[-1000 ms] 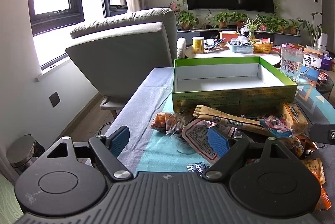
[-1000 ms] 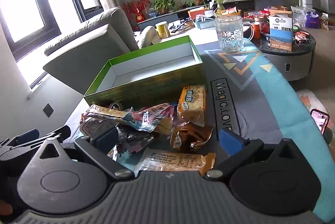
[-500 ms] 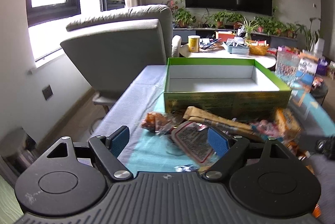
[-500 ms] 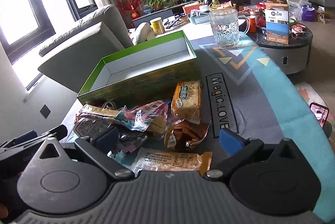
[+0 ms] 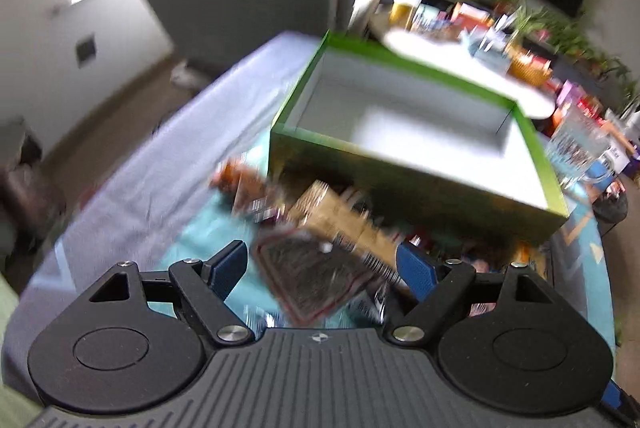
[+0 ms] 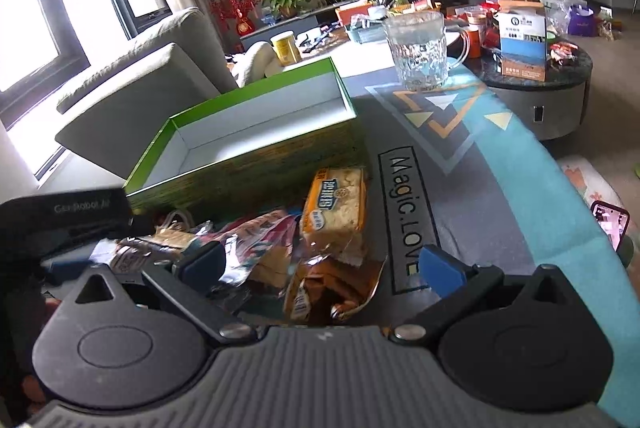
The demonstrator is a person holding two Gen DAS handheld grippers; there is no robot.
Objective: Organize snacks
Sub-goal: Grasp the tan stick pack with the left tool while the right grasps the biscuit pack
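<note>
An empty green box (image 5: 400, 132) (image 6: 248, 144) sits on the table behind a pile of snack packets. My left gripper (image 5: 320, 264) is open over a dark, red-edged flat packet (image 5: 312, 276), next to a long tan packet (image 5: 340, 224); this view is motion-blurred. My right gripper (image 6: 320, 264) is open above a crumpled brown packet (image 6: 332, 292). A yellow cracker pack (image 6: 336, 208) and a pink foil packet (image 6: 256, 252) lie just beyond it. The left gripper's body (image 6: 64, 224) shows at the left of the right wrist view.
A glass mug (image 6: 420, 52) stands on the patterned tablecloth (image 6: 500, 168) behind the box. A grey armchair (image 6: 140, 92) is at the left, a round side table (image 6: 540, 80) with boxes at the right. A phone (image 6: 608, 224) lies off the table's right edge.
My left gripper has tilted down and moved in over the pile toward the dark packet. My right gripper has moved forward and lower over the brown packet. Both stay open.
</note>
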